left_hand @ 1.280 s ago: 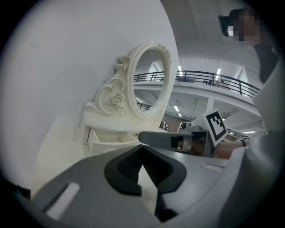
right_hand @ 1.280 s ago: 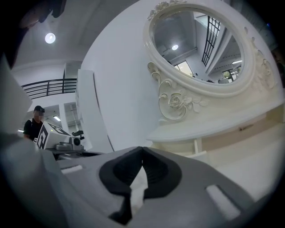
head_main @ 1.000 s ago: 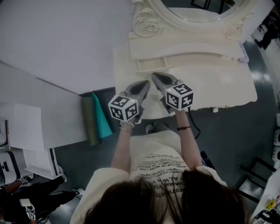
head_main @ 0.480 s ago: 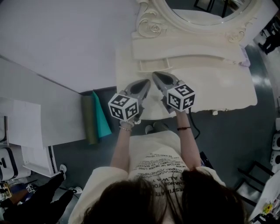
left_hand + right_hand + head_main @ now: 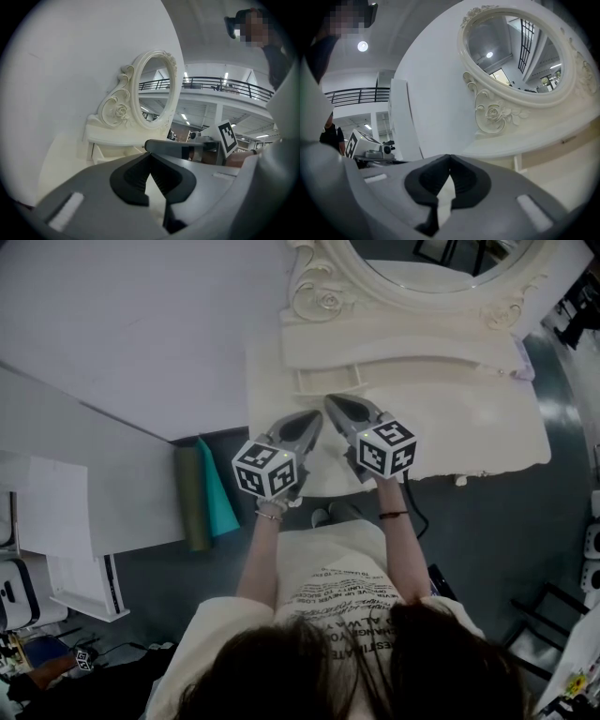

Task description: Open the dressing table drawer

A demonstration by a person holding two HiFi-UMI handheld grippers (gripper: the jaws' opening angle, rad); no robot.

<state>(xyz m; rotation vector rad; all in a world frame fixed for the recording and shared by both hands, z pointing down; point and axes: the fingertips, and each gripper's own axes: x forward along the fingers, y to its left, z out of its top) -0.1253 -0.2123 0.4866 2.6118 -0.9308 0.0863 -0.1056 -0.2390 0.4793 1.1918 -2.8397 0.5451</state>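
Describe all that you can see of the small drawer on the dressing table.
The drawer is small and cream-white like the dressing table, seemingly painted wood. It sits under the raised shelf below the mirror, toward its left end in the head view. It stands pulled out part way, so its shallow inside shows from above; nothing is seen in it. The shut right tongs point at its front from close by; contact cannot be told.

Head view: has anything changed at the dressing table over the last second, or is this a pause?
Nothing at the table visibly moved. The left gripper and right gripper stay side by side over the dressing table, tongs shut and empty, just short of the small drawer, which stands as far out as before. Only a bystander at the lower left edge has shifted.
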